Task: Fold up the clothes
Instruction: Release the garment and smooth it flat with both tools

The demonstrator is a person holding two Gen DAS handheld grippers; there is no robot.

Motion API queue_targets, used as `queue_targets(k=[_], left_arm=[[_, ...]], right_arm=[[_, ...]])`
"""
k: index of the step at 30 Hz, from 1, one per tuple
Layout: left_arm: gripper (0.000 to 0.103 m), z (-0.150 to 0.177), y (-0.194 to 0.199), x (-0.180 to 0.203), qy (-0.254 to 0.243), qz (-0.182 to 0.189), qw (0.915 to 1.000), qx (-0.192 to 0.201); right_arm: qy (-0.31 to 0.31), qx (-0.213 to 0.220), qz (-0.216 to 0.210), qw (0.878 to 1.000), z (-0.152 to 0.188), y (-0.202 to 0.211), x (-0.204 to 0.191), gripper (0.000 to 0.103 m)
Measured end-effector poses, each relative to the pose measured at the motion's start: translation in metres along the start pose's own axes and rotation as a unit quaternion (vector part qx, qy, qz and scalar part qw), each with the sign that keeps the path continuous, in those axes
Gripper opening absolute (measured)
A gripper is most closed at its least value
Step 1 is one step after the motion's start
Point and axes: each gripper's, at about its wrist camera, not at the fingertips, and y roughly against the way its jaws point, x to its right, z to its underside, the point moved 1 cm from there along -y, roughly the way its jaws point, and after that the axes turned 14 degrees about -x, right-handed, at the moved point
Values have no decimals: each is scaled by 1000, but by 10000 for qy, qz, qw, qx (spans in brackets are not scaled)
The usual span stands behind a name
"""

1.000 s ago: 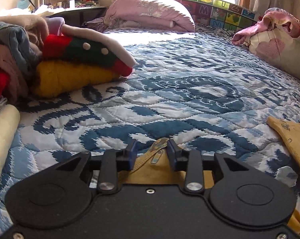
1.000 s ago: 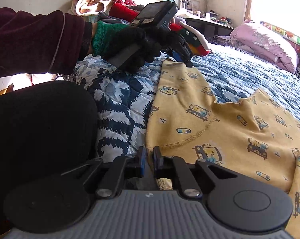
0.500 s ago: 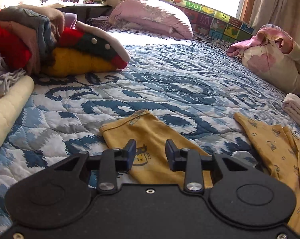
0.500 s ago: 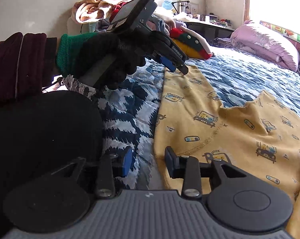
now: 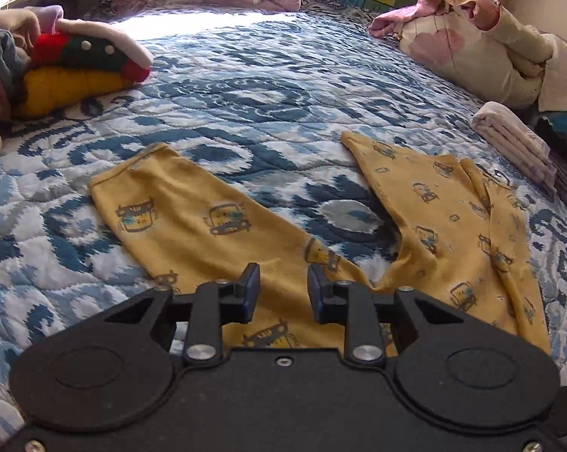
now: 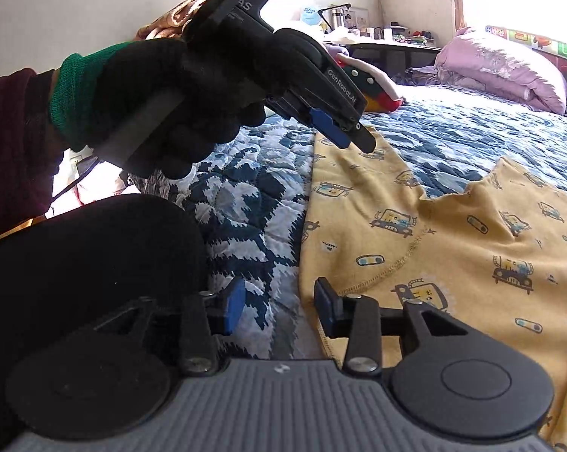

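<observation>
Two tools over the bed (image 5: 245, 86). Yellow pants (image 5: 193, 226) lie flat on the quilt, legs spread. Left tool (image 5: 282, 287): jaws apart, closing, above one leg, nothing clamped. Right tool (image 6: 278, 303): jaws apart, opening, at the pants' edge, no cloth pinched.

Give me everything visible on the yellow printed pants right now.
The yellow pants look like soft knit cotton, mustard with small cartoon car prints and stitched seams. They lie spread on the blue-and-white quilt, legs splayed apart in a V, hems pointing toward the pillows. The right-hand leg is creased with a fold along it. Neither gripper grips them: the left gripper hovers above the crotch, jaws closing on nothing; the right gripper sits at the waist edge, opening.
</observation>
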Motion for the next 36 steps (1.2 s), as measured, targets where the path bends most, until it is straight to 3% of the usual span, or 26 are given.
queue_targets(k=[1, 3, 4, 6, 10, 13, 16, 19, 21, 25, 27, 28, 32, 36], left_arm=[[33, 2, -8, 2, 114, -145, 9998, -87], [18, 3, -8, 0, 525, -729, 9958, 170], [22, 3, 0, -2, 739, -621, 9945, 416], [30, 2, 9, 8, 714, -402, 9947, 622], [32, 3, 16, 38, 467, -87, 9960, 754], [32, 4, 11, 63, 384, 202, 9955, 843], [32, 5, 5, 89, 292, 453, 9941, 941], [41, 6, -4, 104, 343, 909, 9899, 1032], [43, 7, -10, 112, 402, 1248, 9854, 1090], [43, 5, -25, 125, 301, 1887, 9760, 1042], [43, 6, -30, 127, 197, 1933, 9755, 1029], [43, 6, -32, 126, 210, 1965, 9754, 977], [43, 2, -41, 114, 513, 2281, 9689, 810], [43, 0, -41, 111, 569, 2475, 9639, 796]], right_arm=[[-66, 6, -2, 10000, 1, 1, 2, 41], [-206, 10, -69, 9998, 3, 3, 7, 41], [-283, 23, -102, 9995, 5, 6, 8, 41], [-411, 86, -118, 9990, 10, 17, 10, 41], [-605, 387, 146, 9973, 18, 55, 23, 41], [-1247, 759, 523, 9879, 27, 88, 58, 41], [-2338, 1168, 857, 9614, 44, 118, 108, 41], [-3565, 1545, 1234, 9131, 68, 139, 168, 45], [-4155, 1747, 1226, 8842, 82, 144, 208, 46], [-4997, 1745, 962, 8430, 103, 130, 271, 46], [-5341, 1866, 819, 8205, 111, 125, 293, 45], [-5421, 1905, 772, 8148, 111, 122, 303, 45], [-5387, 1873, 701, 8184, 99, 108, 335, 46], [-5452, 1930, 514, 8141, 94, 99, 357, 44]])
